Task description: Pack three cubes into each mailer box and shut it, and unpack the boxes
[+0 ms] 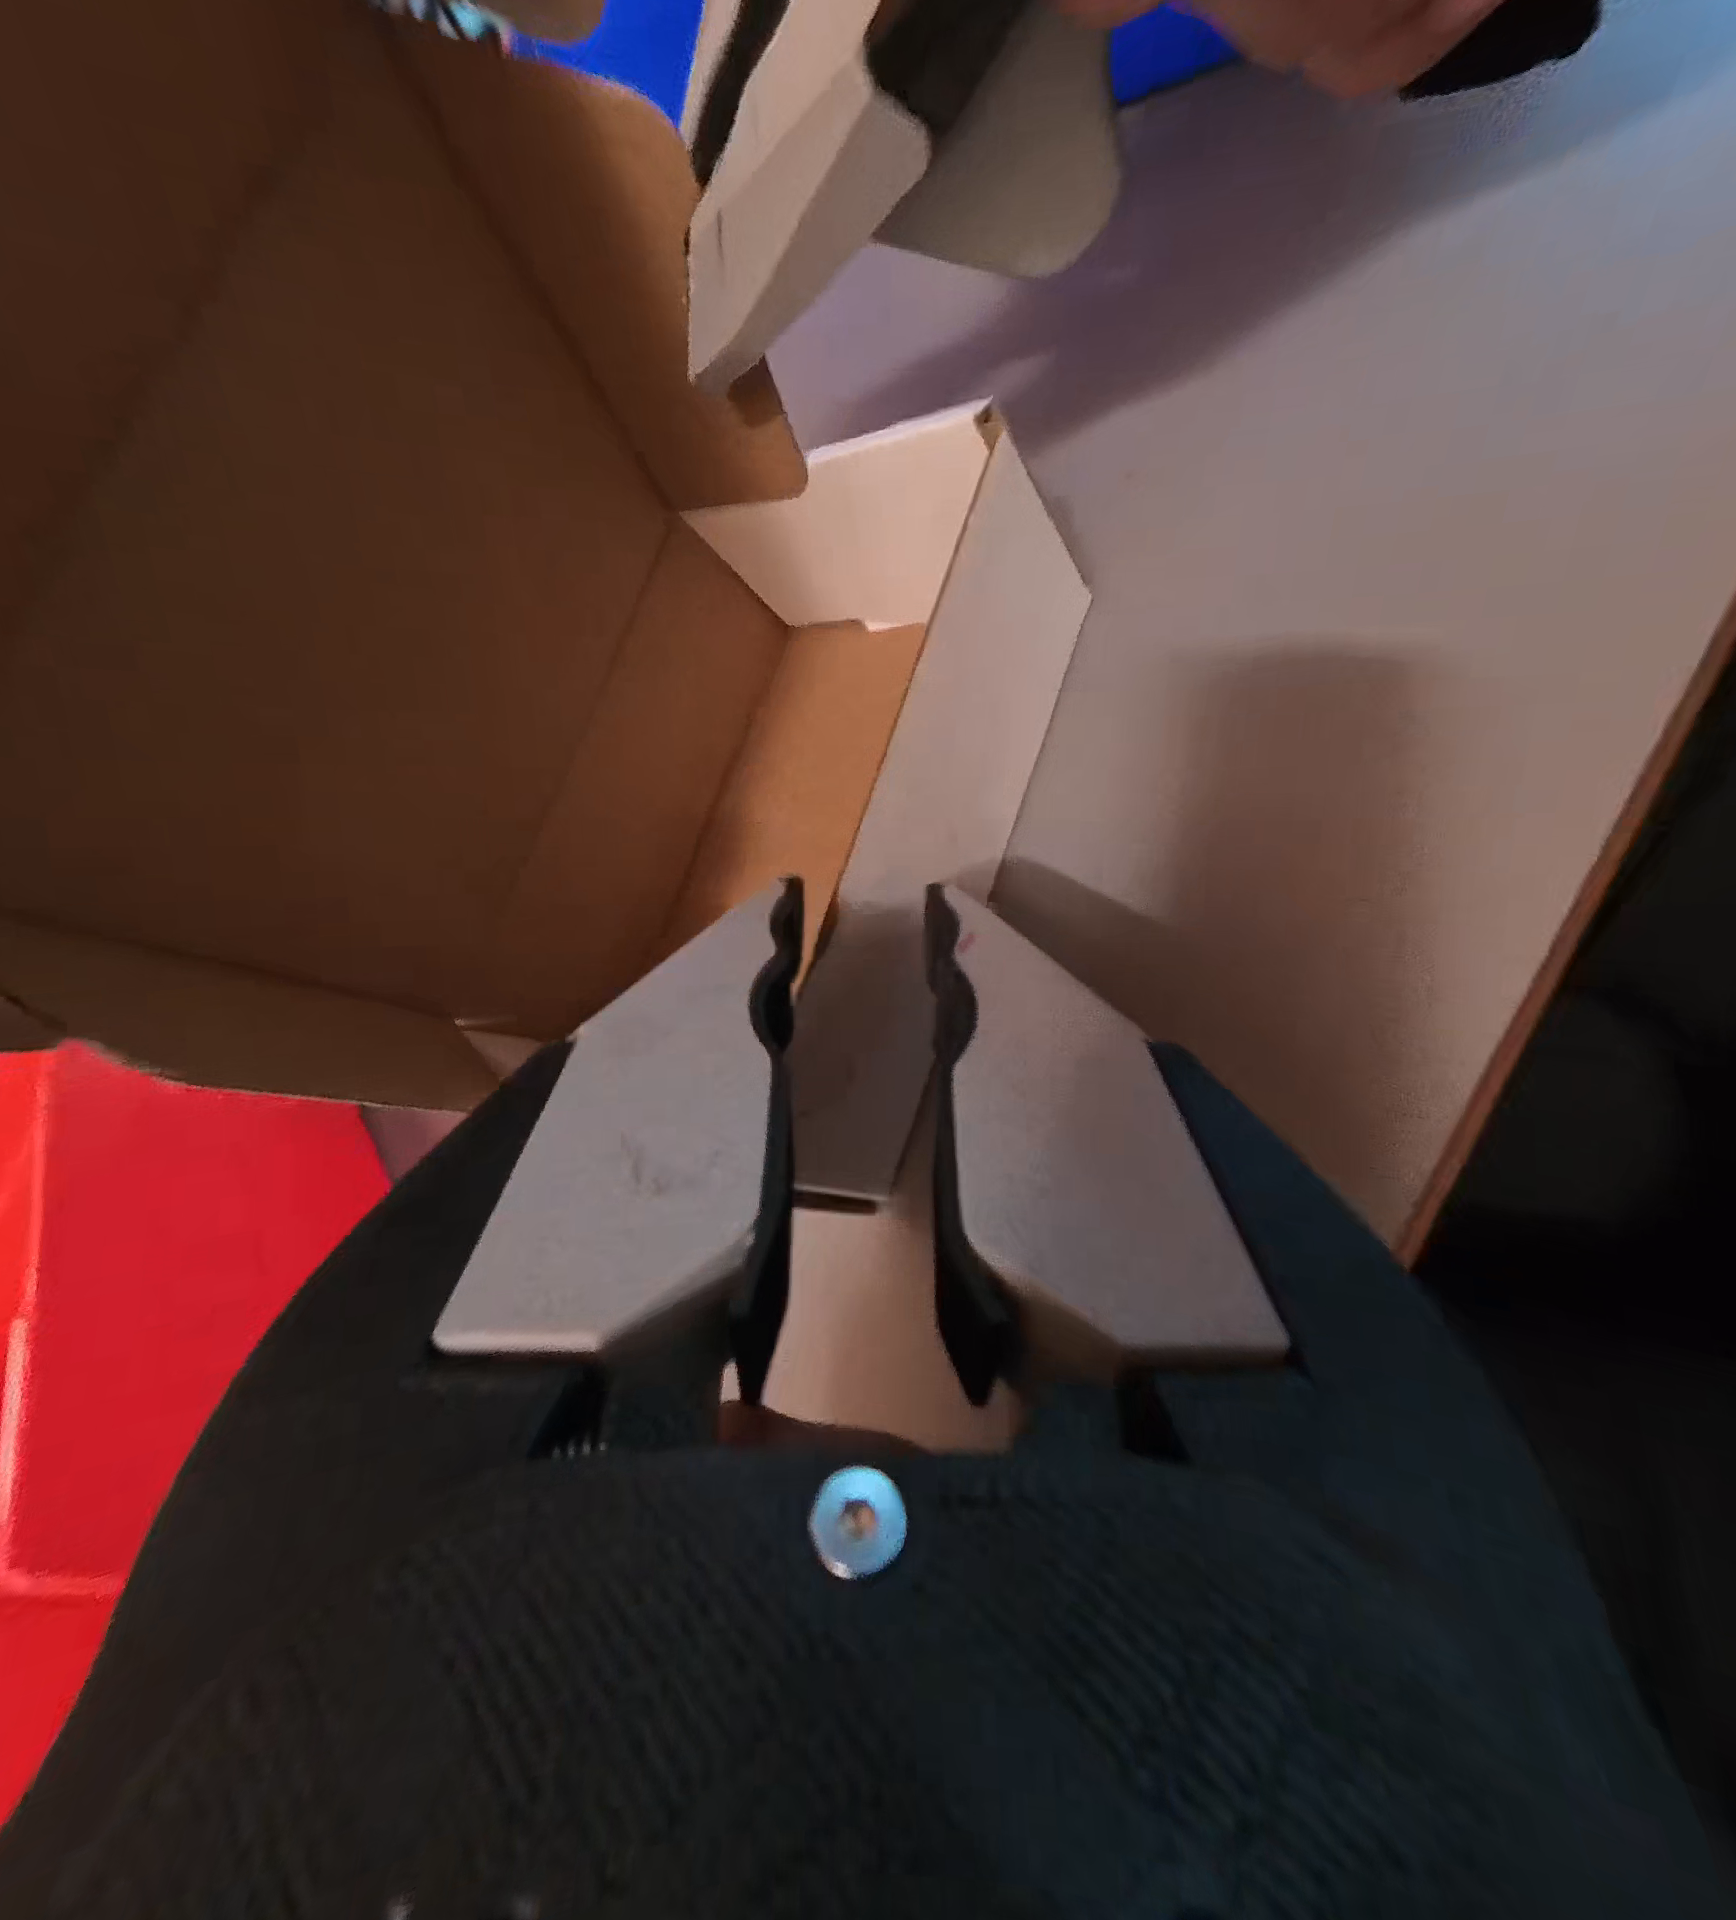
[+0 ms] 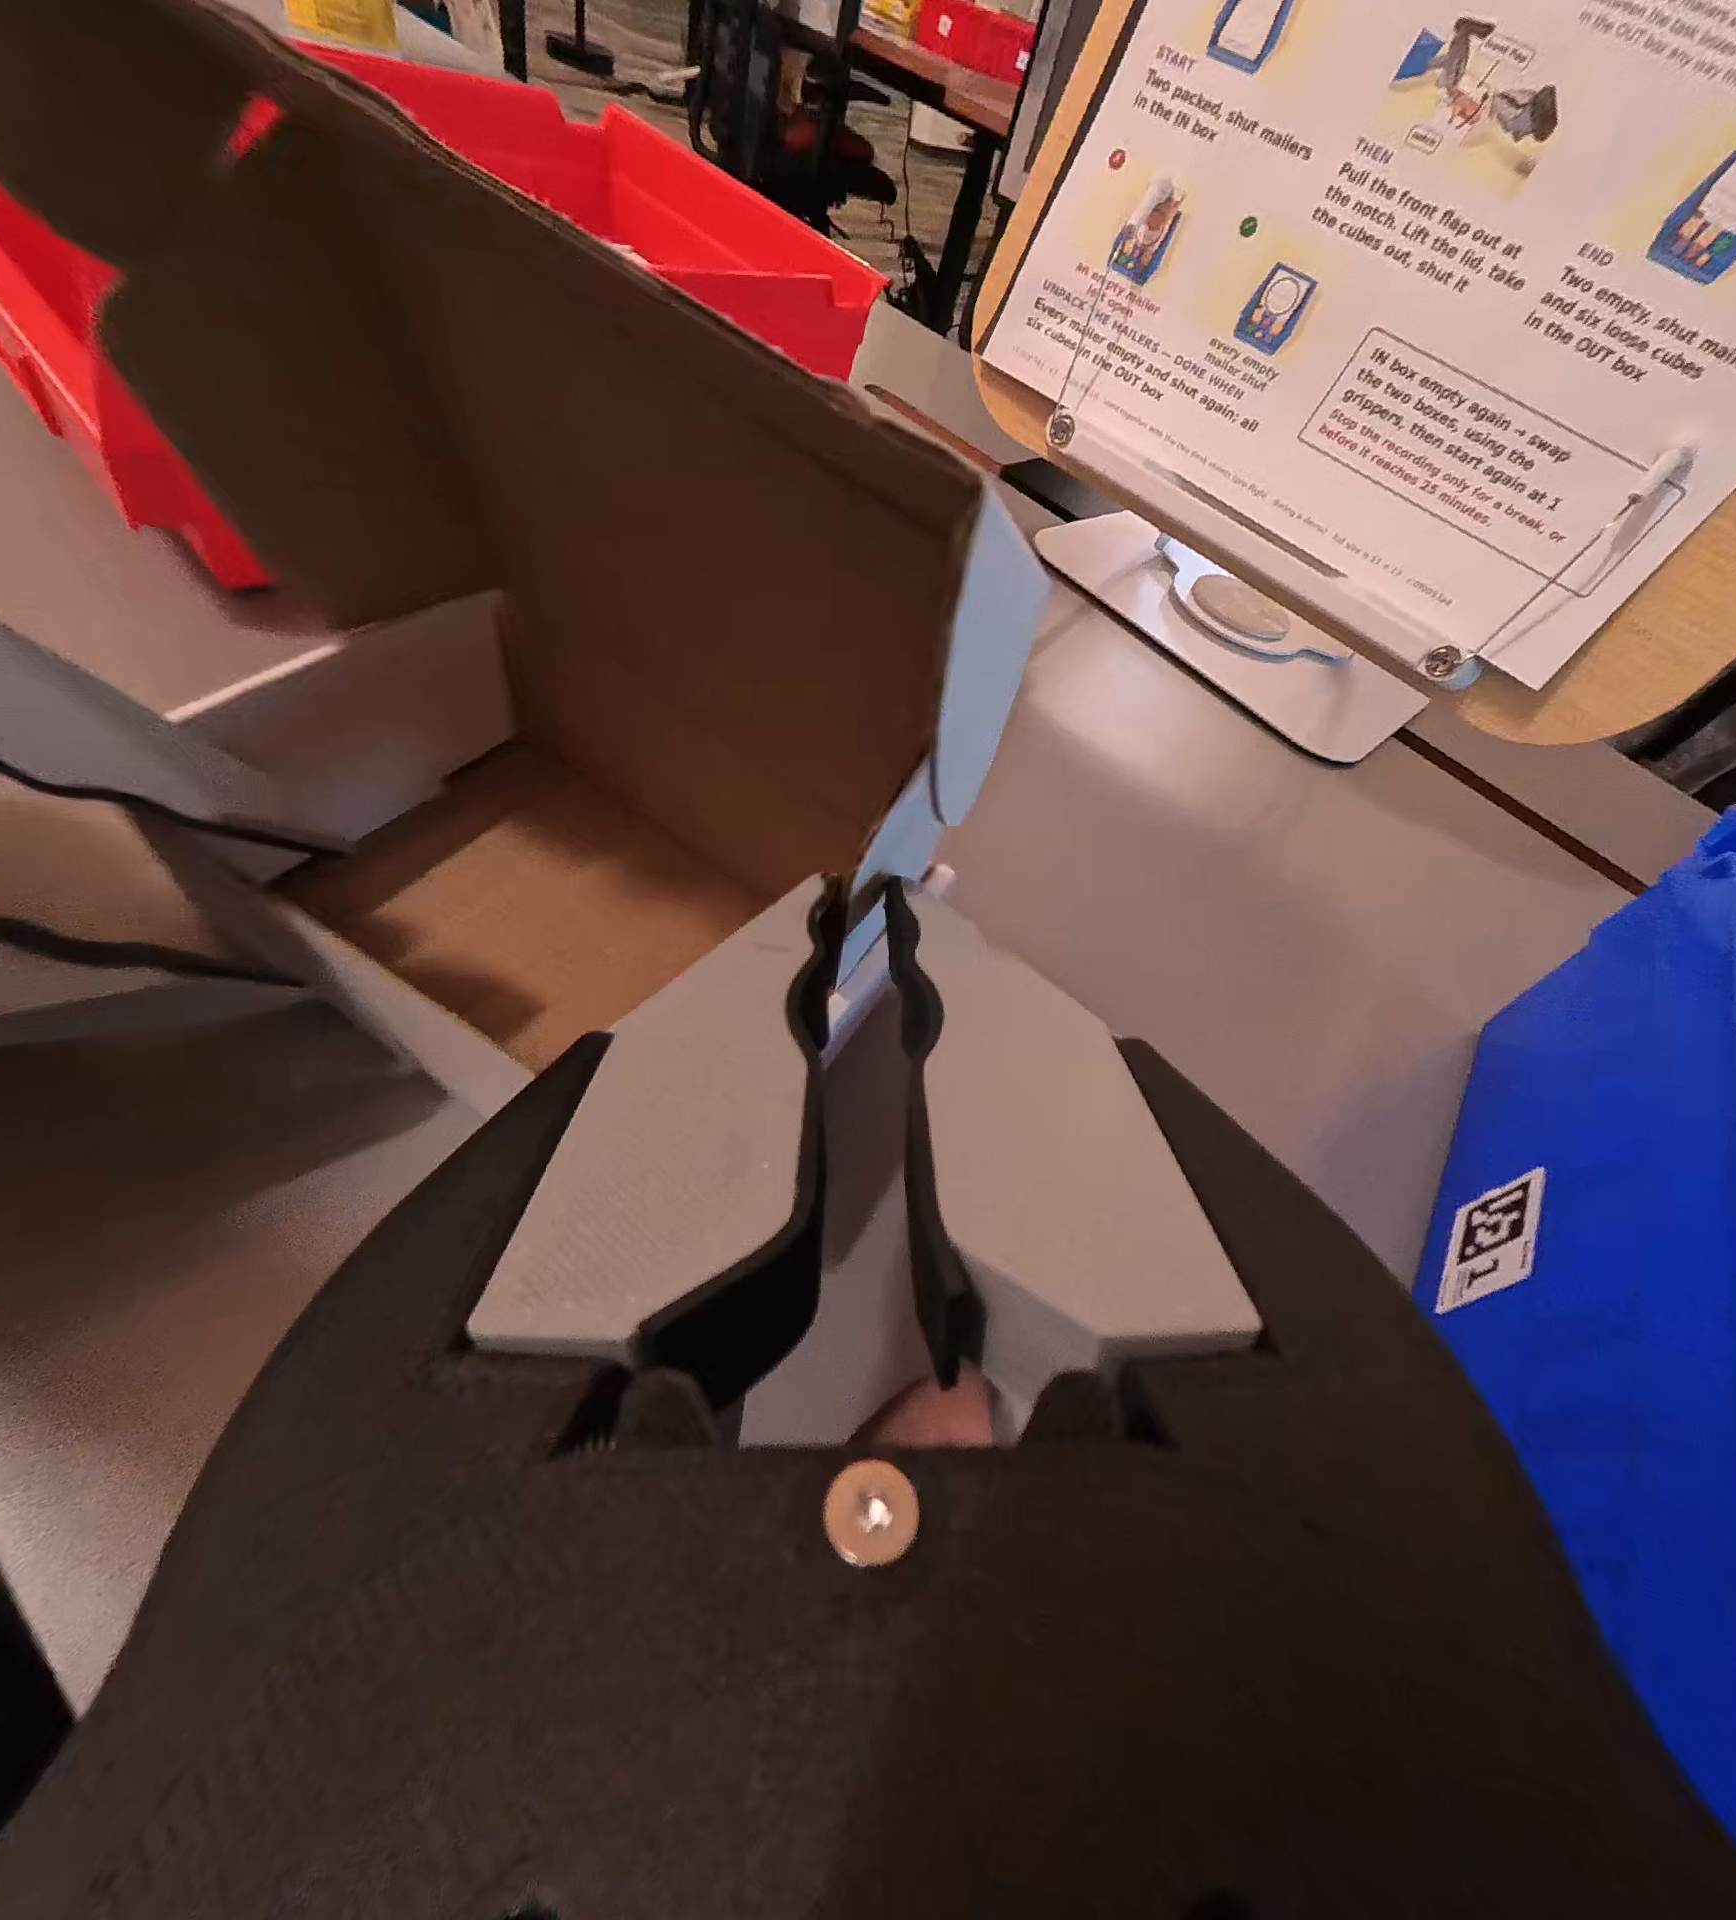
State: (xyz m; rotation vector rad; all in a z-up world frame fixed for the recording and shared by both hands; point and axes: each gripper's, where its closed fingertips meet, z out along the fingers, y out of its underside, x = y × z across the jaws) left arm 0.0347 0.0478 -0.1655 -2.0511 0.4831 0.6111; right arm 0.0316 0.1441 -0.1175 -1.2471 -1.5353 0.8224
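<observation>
A white mailer box stands open on the table, its brown lid [image 2: 552, 436] raised and its brown floor [image 2: 531, 914] bare; no cubes show. My left gripper [image 1: 861, 899] is shut on the box's white side wall [image 1: 978, 707], which runs between the fingers. My right gripper [image 2: 861, 899] is shut on the lid's white side flap [image 2: 989, 644] and holds the lid up. That flap [image 1: 770, 260] and the right gripper [image 1: 947, 135] also show at the top of the left wrist view, beside the lid's brown inside [image 1: 272, 520].
A red bin [image 2: 698, 208] stands behind the box and also shows in the left wrist view [image 1: 116, 1351]. A blue bin [image 2: 1653, 1299] is at the right. An instruction sheet on a stand [image 2: 1415, 312] is at the back right. The table edge [image 1: 1612, 831] runs close on the right.
</observation>
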